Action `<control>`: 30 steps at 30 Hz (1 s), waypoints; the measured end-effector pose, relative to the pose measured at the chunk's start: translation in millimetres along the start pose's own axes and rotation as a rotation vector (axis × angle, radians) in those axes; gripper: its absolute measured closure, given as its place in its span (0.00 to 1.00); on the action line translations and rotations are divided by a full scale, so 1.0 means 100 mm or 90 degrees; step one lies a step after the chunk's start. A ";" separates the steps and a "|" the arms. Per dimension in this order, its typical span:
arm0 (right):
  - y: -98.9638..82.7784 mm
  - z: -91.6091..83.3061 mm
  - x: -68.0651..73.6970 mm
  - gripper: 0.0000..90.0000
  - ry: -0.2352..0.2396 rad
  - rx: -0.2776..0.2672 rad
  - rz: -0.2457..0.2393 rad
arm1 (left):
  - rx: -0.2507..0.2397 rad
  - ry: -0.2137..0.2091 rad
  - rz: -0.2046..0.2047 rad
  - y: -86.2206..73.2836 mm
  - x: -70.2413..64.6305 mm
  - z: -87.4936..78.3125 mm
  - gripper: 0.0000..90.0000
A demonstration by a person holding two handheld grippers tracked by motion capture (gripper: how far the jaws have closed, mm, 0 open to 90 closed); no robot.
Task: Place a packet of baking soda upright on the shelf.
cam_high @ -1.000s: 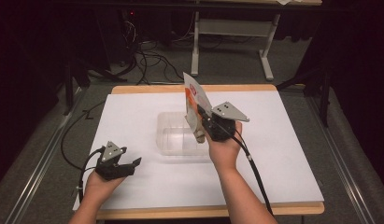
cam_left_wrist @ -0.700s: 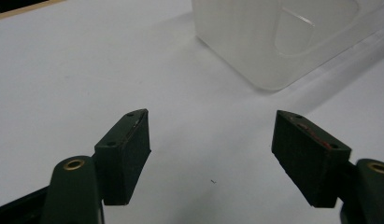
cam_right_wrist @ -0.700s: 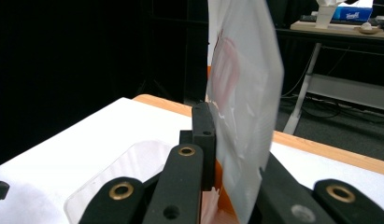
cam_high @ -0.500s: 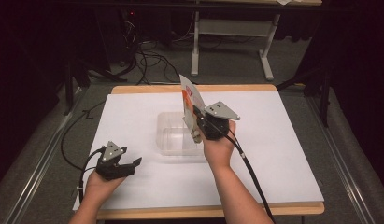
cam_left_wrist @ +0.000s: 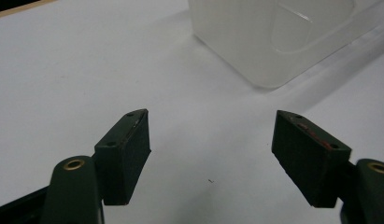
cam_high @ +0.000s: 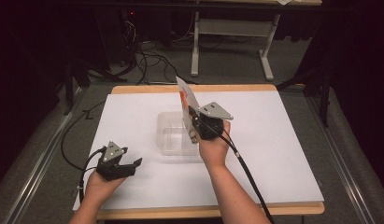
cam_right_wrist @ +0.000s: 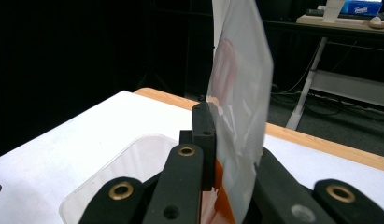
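— Where's the packet right now?

— The flat plastic packet (cam_high: 186, 103) stands upright, pinched in the right tongs (cam_high: 193, 127) just above the right-hand rim of the clear tub (cam_high: 173, 136). In the right gripper view the jaws are clamped on the packet's (cam_right_wrist: 241, 107) lower part, with most of it rising free above them.

— And the other hand?

— The left tongs (cam_high: 133, 164) sit well off to the near-left of the tub, low over the white tabletop (cam_high: 283, 154), jaws spread wide with nothing between them. The left gripper view shows the tub's (cam_left_wrist: 273, 37) corner ahead of the gap.

— So what worries you?

— The grip looks to be on a slick film near one edge. I'd guess the packet could slip or swivel if the hand tilts, and land beside the tub rather than in it.

— Anything else?

— The tub seems light and nobody steadies it. If the packet's lower corner or the tongs catch the rim on the way down, the tub may skid or tip. Also, the packet stands taller than the tub's walls, so let go upright it might lean over the rim and flop out.
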State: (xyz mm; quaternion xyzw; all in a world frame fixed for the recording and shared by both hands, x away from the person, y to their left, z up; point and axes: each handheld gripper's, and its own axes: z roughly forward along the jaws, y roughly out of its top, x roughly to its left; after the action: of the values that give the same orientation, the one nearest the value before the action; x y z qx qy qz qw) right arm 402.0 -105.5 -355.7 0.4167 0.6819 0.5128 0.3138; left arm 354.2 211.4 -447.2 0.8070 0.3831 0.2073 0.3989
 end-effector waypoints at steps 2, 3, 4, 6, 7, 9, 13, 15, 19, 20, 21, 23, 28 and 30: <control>-0.01 0.01 0.01 1.00 0.000 0.000 -0.004 | -0.001 0.001 0.001 0.00 0.00 0.00 0.31; -0.01 0.01 0.02 1.00 0.000 0.004 -0.006 | -0.002 0.000 0.000 0.00 -0.01 0.00 0.31; -0.02 0.03 0.02 1.00 0.000 0.004 -0.009 | -0.002 0.000 -0.001 0.00 -0.01 0.00 0.31; -0.04 0.04 0.04 1.00 0.000 0.007 -0.013 | -0.002 -0.001 0.000 0.00 -0.01 0.00 0.32; -0.05 0.05 0.05 1.00 0.000 0.009 -0.017 | -0.001 -0.001 0.000 0.00 -0.01 0.01 0.31; -0.08 0.06 0.06 1.00 -0.001 0.012 -0.015 | -0.001 -0.002 0.002 0.00 -0.01 0.01 0.31; -0.14 0.08 0.06 1.00 0.000 0.015 -0.013 | 0.002 -0.002 0.005 0.01 -0.01 0.01 0.31; -0.17 0.10 0.05 1.00 -0.001 0.018 -0.011 | 0.001 -0.001 0.005 0.01 -0.01 0.01 0.31; -0.22 0.12 0.04 1.00 0.000 0.023 -0.011 | 0.001 -0.001 0.006 0.01 -0.01 0.01 0.31; -0.24 0.12 0.04 1.00 0.002 0.020 -0.010 | 0.001 0.000 0.006 0.01 -0.01 0.01 0.31; -0.25 0.13 0.04 1.00 0.004 0.017 -0.011 | 0.001 0.000 0.006 0.01 -0.01 0.01 0.31; -0.27 0.13 0.05 1.00 0.002 0.021 -0.011 | 0.002 -0.001 0.005 0.01 -0.01 0.01 0.31; -0.29 0.12 0.06 1.00 0.007 0.015 -0.012 | 0.003 -0.001 0.006 0.01 -0.02 0.01 0.31; -0.30 0.12 0.06 1.00 0.006 0.017 -0.009 | 0.002 -0.001 0.005 0.01 -0.02 0.01 0.31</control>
State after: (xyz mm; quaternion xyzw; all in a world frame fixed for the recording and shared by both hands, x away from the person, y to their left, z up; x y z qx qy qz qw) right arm 401.8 -98.5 -388.3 0.4140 0.6930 0.5030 0.3086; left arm 354.1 209.3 -446.9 0.8093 0.3800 0.2076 0.3969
